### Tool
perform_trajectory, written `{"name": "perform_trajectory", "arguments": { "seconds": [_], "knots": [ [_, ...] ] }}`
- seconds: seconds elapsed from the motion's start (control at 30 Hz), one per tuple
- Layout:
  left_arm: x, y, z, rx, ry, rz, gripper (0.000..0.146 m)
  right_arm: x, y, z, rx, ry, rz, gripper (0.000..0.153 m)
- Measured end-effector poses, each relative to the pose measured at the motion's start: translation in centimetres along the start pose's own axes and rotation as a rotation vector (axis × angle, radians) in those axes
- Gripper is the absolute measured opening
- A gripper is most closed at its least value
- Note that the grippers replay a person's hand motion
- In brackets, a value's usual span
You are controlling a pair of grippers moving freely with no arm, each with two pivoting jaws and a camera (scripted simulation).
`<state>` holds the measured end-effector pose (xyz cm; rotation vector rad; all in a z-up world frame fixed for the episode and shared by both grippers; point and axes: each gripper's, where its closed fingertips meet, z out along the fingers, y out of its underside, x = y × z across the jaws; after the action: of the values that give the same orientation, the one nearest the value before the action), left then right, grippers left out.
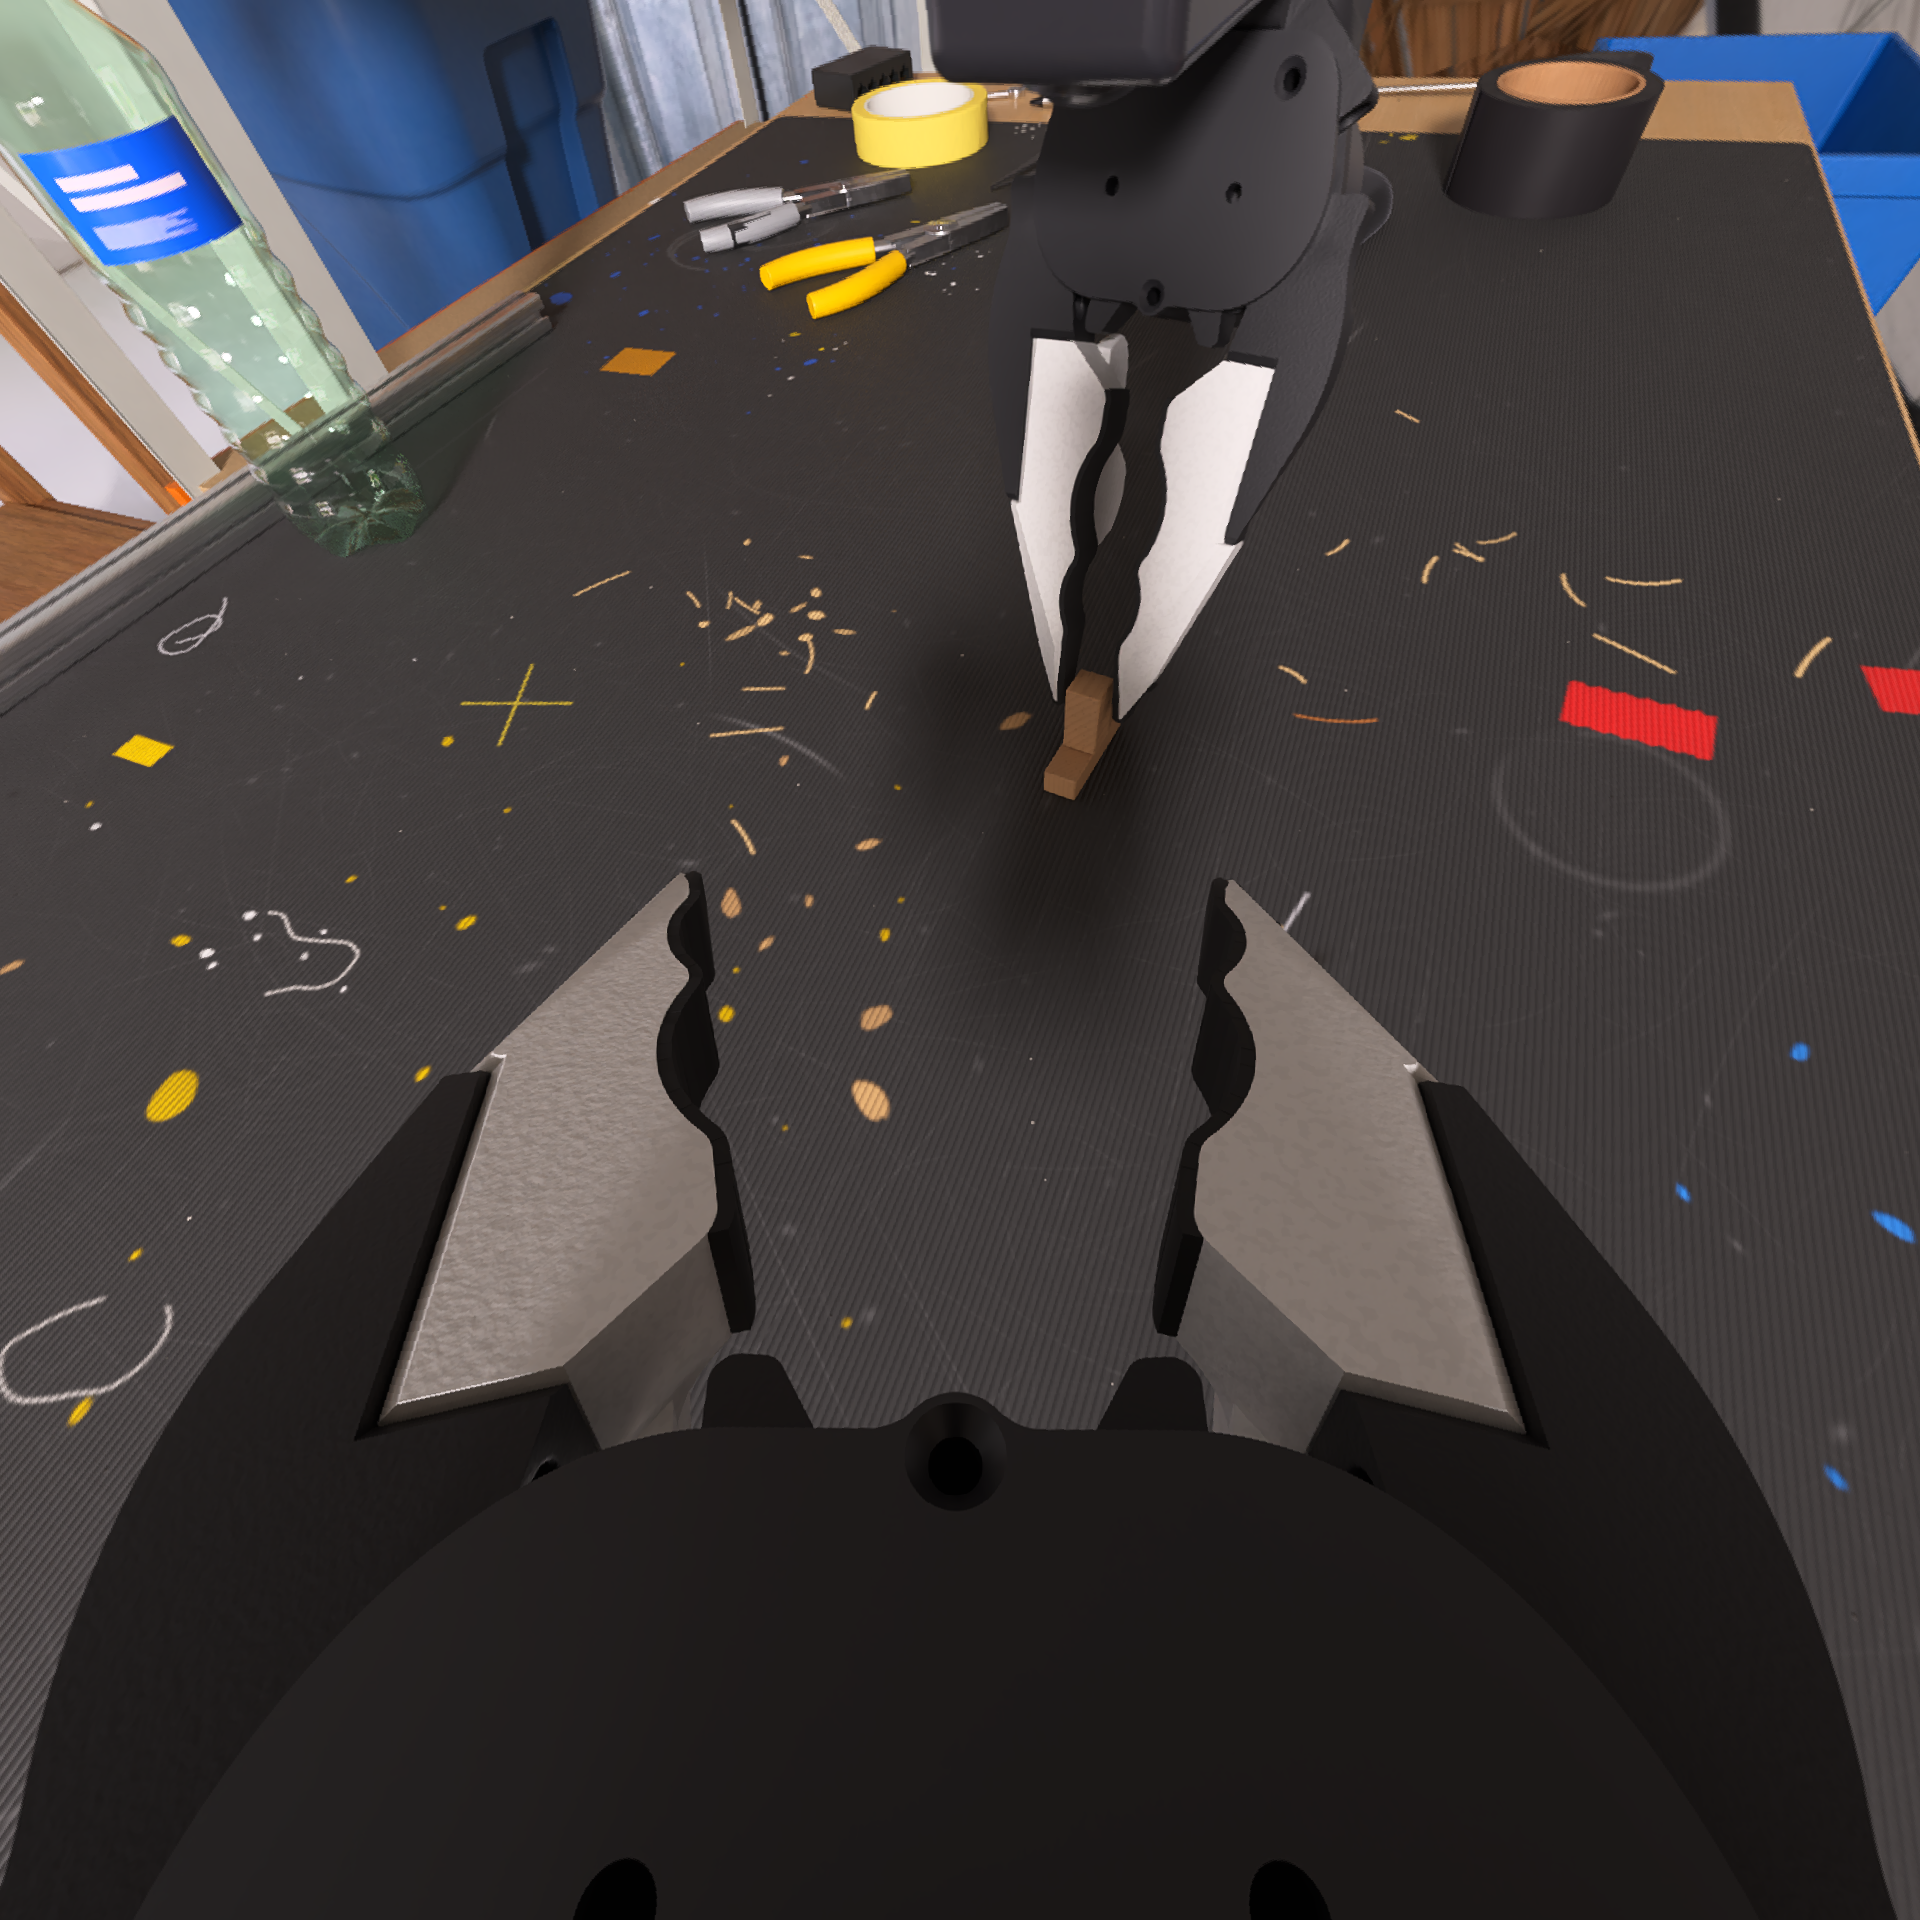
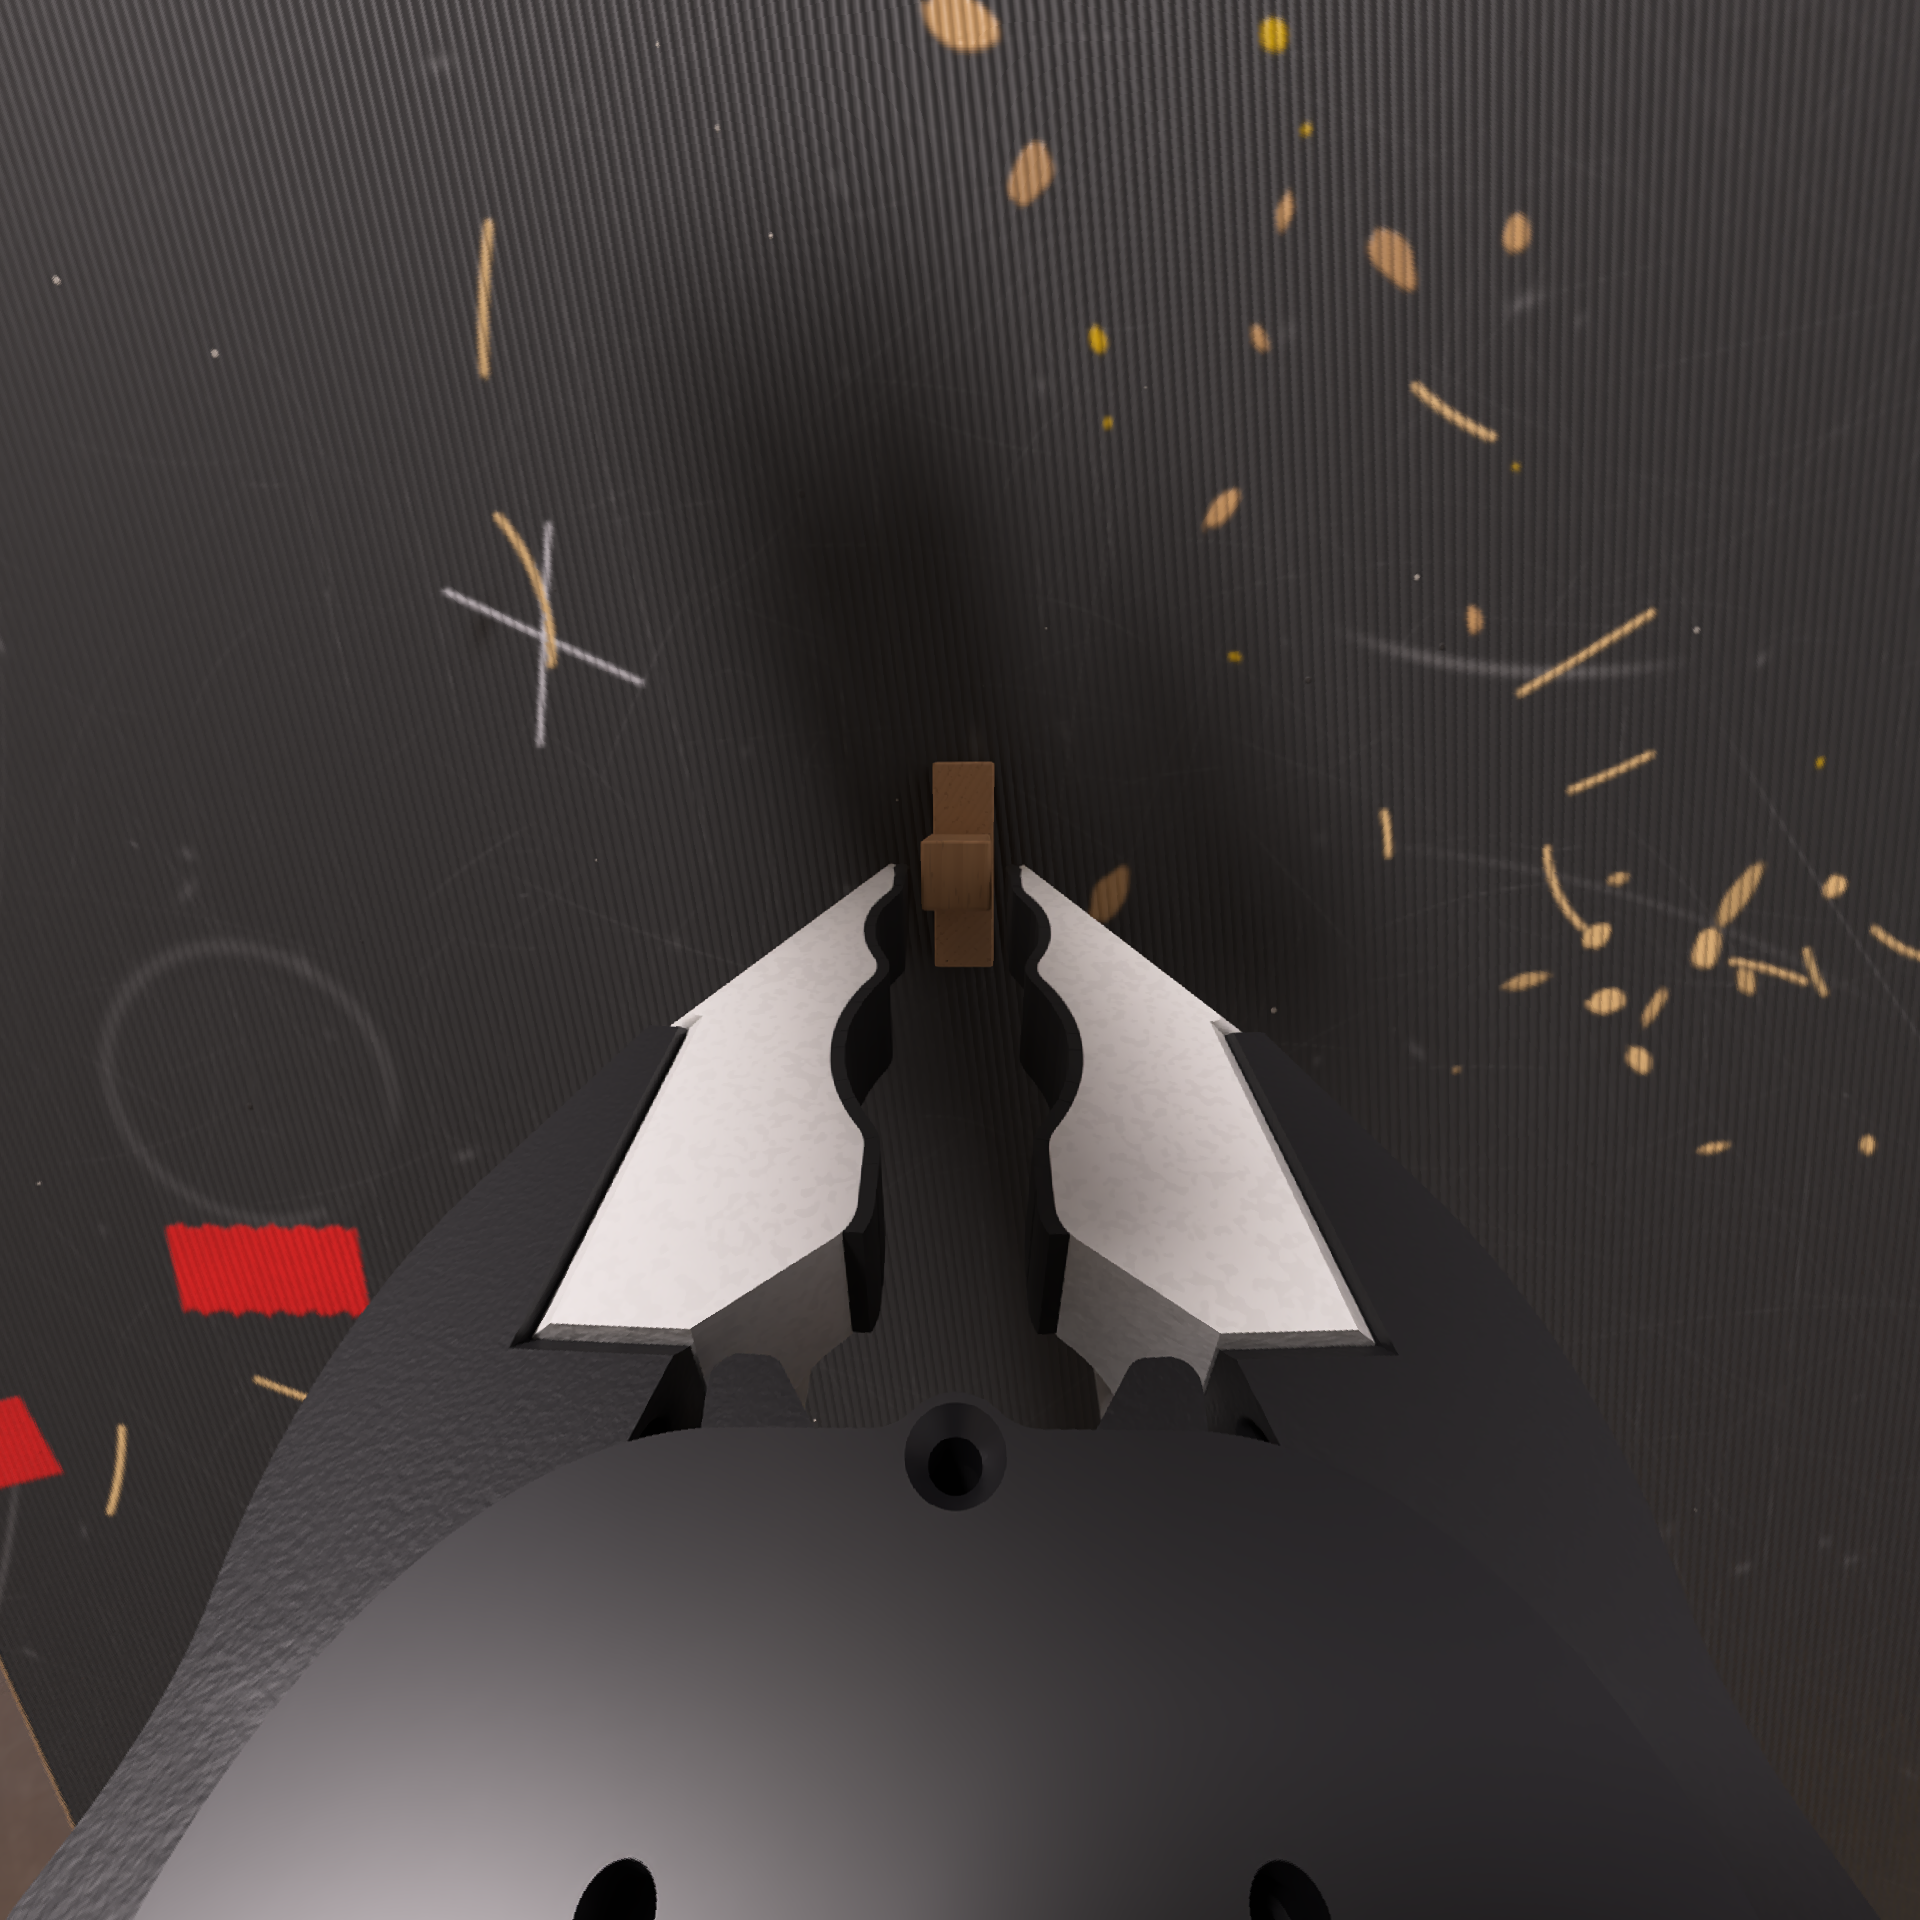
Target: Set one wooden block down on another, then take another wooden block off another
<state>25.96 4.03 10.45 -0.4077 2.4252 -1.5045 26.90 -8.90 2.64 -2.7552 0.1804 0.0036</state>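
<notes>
Fingers (image 2: 883,914) of right gripper (image 2: 957,883) straddle stacked wooden blocks (image 2: 961,868).

Work mat (image 1: 1351,1039): dark grey, finely ribbed, flecked with yellow, tan and blue spots, white chalk scrawls and red rectangular patches (image 1: 1638,719). Wooden blocks — upper one (image 2: 953,871) a darker brown, lower one (image 2: 964,795) a lighter orange-brown. Both grippers had black bodies with pale grey-white finger faces (image 1: 561,1195). Tape roll (image 1: 918,123) was yellow, white inside. Pliers (image 1: 852,272) — yellow handles. Bottle (image 1: 187,301) was clear green-tinted with a blue label. Bins (image 1: 1870,135) were blue.
</notes>
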Motion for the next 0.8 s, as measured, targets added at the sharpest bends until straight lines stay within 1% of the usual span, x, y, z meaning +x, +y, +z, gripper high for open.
{"name": "perform_trajectory", "arguments": {
  "seconds": [0.1,0.3,0.4,0.47,0.53,0.6,0.63,0.67,0.7,0.73,0.77,0.8],
  "knots": [
    [0.0,-0.1,0.2,0.001,0.004,-0.003,0.094,0.2,0.1,-0.3,0.028,0.018,0.022,0.028],
    [-0.1,0.0,0.4,-0.009,0.009,-0.010,0.092,0.8,0.2,-1.6,0.177,0.076,0.117,0.050],
    [-0.3,0.0,0.5,-0.018,-0.002,-0.006,0.091,0.9,0.2,-2.4,0.271,0.102,0.129,0.064],
    [-0.3,-0.3,0.5,-0.011,-0.007,0.000,0.091,0.7,-0.2,-3.4,0.384,0.123,0.121,0.075],
    [-0.4,-0.7,0.4,0.006,-0.012,-0.001,0.091,0.6,-0.8,-5.0,0.551,0.156,0.117,0.092],
    [-0.6,-1.3,0.0,0.029,-0.022,-0.009,0.091,1.2,-1.1,-7.2,0.752,0.244,0.142,0.109],
    [-0.9,-1.7,-0.2,0.048,-0.037,-0.014,0.093,1.7,-1.0,-8.5,0.861,0.311,0.157,0.117],
    [-1.3,-2.3,-0.6,0.073,-0.063,-0.020,0.098,2.3,-0.8,-10.0,0.967,0.386,0.170,0.123],
    [-1.9,-3.0,-1.0,0.107,-0.101,-0.026,0.110,2.7,-0.4,-11.4,1.072,0.466,0.174,0.129],
    [-2.7,-3.8,-1.6,0.147,-0.156,-0.030,0.127,3.2,0.2,-12.6,1.150,0.551,0.166,0.135],
    [-3.5,-4.5,-2.3,0.181,-0.216,-0.022,0.139,3.8,1.1,-13.2,1.173,0.630,0.178,0.139],
    [-4.2,-5.2,-3.1,0.202,-0.273,0.002,0.142,4.3,2.0,-13.4,1.159,0.693,0.199,0.141]
  ]
}}
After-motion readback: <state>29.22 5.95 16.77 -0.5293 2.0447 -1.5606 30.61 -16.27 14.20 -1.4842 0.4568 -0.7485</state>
